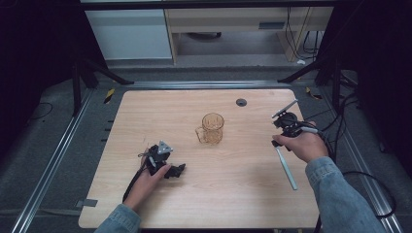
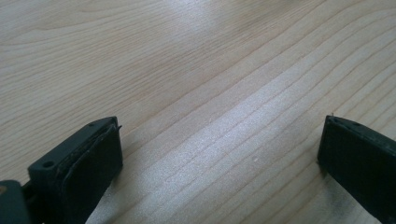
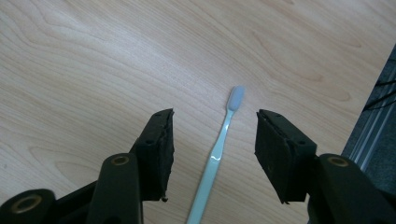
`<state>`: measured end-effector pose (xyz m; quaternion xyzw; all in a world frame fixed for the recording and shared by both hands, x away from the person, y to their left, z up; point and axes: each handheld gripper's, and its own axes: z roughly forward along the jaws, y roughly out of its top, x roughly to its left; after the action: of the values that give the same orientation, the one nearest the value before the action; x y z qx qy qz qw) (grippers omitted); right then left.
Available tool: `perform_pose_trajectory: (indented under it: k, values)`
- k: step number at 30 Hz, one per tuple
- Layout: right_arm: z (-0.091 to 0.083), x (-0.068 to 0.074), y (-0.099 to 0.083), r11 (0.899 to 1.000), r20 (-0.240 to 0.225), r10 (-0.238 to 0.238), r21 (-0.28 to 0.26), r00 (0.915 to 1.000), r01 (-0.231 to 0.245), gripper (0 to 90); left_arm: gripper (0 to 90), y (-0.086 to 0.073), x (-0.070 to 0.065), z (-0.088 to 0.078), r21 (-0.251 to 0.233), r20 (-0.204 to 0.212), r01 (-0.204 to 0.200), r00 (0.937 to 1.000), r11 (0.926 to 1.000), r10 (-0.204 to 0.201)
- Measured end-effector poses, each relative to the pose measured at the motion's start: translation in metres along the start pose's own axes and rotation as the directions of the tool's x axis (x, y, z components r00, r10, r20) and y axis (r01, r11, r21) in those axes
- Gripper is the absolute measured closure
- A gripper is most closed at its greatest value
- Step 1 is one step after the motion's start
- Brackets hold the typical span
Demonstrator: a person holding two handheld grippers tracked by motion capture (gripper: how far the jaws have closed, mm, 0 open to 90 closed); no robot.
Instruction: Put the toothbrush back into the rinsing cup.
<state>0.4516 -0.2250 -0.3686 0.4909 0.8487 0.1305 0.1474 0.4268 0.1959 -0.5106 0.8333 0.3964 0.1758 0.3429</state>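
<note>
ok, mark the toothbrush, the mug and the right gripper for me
toothbrush (image 3: pixel 218 151), right gripper view, mid handle
mug (image 1: pixel 213 127), high view, amber glass wall
right gripper (image 3: pixel 214 140), right gripper view, midway between its open jaws

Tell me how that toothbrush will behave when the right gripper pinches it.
The toothbrush lies flat, thin and glossy, so it may slip or twist between the open right gripper pads. It looks light and fairly stiff. Its slim handle sits low, so grabbing may scrape the table.
</note>
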Motion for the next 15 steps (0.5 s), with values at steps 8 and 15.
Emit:
perform_pose_trajectory:
  k: [8, 15]
  values:
    - [0.013, -0.003, -0.002, 0.999, -0.014, 0.021, 0.033, 0.9997, -0.02, 52.8, 0.0, 0.0, 0.0, 0.0, -0.001, 0.0, 0.0, 1.0, 1.0, 0.0]
    - [0.019, -0.001, -0.002, 0.999, -0.027, 0.031, 0.039, 0.9992, -0.029, 55.9, 0.0, 0.0, 0.0, 0.0, -0.001, -0.001, 0.001, 1.0, 1.0, -0.001]
